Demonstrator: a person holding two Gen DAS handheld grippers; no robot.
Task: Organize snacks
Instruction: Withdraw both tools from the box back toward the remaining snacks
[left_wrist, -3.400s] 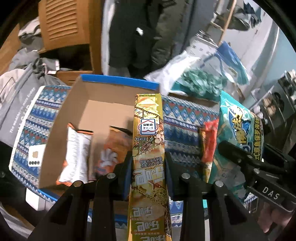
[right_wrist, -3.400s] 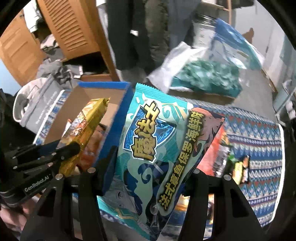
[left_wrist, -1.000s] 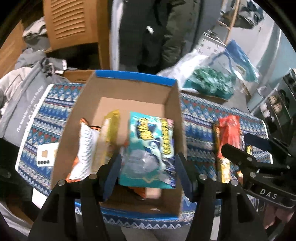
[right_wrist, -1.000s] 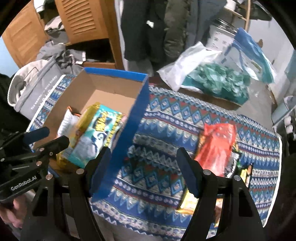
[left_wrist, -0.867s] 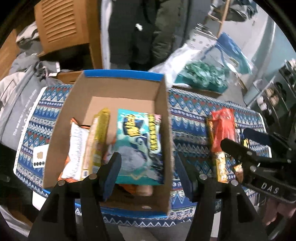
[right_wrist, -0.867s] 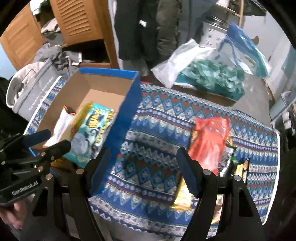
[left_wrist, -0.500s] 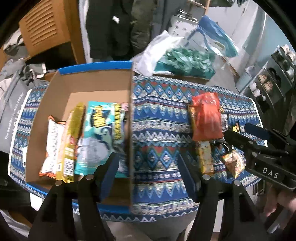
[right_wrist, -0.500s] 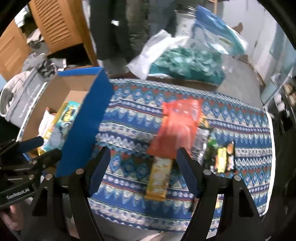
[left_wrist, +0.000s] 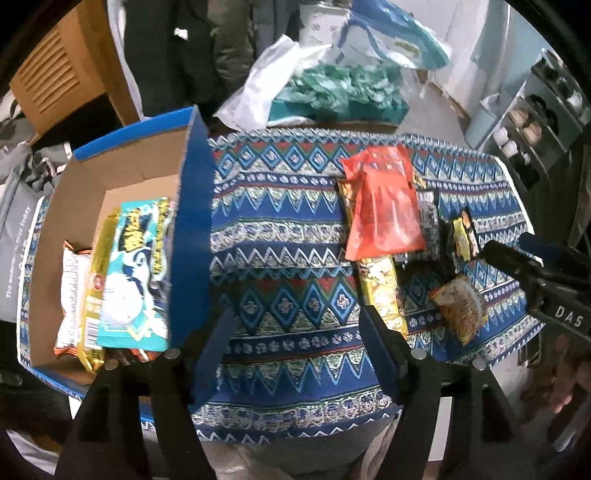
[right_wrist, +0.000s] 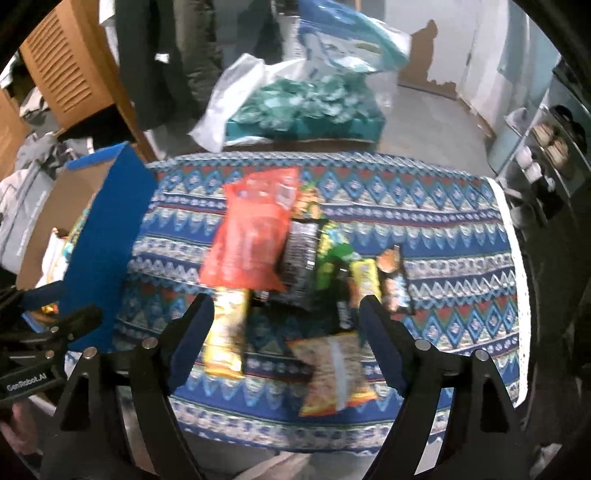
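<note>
Both empty and spread: right gripper (right_wrist: 286, 325) hangs directly above the loose packets, long yellow foil snack packet (right_wrist: 224, 332) lengthwise under its left finger; left gripper (left_wrist: 295, 332) farther, beside blue-rimmed cardboard box (left_wrist: 192, 206).

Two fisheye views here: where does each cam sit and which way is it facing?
Left wrist: on the left gripper, looking forward and down over the cardboard box and patterned tablecloth; own open fingers show below, right gripper at the right edge.
Right wrist: on the right gripper, facing the loose snack pile; own open fingers show, left gripper and a hand at the left edge.
Shared: the red snack bag, box, tablecloth.
</note>
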